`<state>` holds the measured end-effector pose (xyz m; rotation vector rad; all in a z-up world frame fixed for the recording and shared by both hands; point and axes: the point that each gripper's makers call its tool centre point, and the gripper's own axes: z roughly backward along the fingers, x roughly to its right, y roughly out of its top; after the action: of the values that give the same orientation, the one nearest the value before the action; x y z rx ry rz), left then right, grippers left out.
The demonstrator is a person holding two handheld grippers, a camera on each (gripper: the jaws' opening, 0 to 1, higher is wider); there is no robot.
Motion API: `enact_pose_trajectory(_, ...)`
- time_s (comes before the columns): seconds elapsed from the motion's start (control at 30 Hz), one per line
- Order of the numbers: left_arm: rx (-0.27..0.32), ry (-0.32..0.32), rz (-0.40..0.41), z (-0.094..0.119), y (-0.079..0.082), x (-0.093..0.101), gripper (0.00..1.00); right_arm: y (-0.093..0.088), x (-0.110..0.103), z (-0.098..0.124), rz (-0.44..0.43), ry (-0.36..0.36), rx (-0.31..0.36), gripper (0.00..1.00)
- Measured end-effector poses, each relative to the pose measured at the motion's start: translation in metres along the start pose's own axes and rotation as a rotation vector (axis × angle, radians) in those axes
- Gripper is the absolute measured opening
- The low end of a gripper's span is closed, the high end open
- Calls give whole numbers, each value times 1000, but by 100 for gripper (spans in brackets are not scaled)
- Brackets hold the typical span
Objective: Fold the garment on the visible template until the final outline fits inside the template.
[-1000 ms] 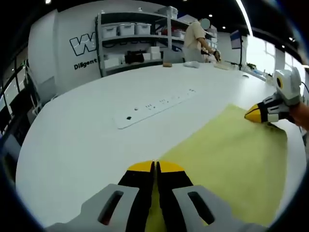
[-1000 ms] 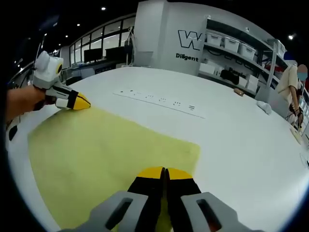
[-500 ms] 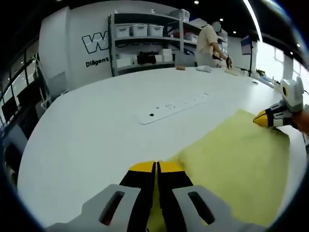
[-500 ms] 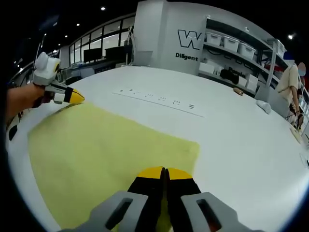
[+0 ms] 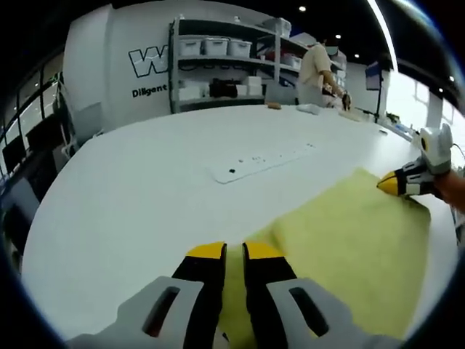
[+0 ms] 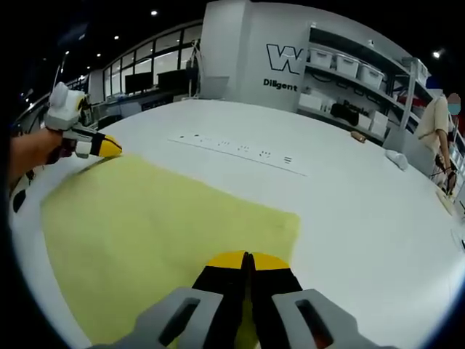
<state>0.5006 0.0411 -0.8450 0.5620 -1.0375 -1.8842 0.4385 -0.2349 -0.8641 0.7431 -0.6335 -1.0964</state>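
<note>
Lying flat on the white desk [image 5: 131,189] is one yellow garment [image 6: 160,233], its long axis running between two hand-held grippers. In the left gripper view, the left hand-held gripper [image 5: 234,251] at 6 o'clock shows a narrow gap between its jaws over the cloth's near corner; the right hand-held gripper [image 6: 248,257] appears pressed closed on the opposite corner, its grip partly hidden. One white strip [image 6: 243,154] with small marks lies beyond the garment toward 12 o'clock. One person [image 5: 316,64] stands by the shelves [image 5: 218,65]. No template outline can be made out.
</note>
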Motion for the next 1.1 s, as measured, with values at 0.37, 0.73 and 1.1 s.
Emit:
enact_pose_trajectory(0.37, -47, -1, -21, -2, -13, 2, 4, 0, 0, 0, 1, -3, -1, 0)
enact_pose_trajectory(0.73, -26, 26, -28, 0, -7, -3, 0, 0, 0, -1, 3, -3, 2, 0)
enact_pose_trajectory(1.1, -27, 76, -32, -1, -10, -18, 0, 0, 1, -1, 5, -3, 5, 0)
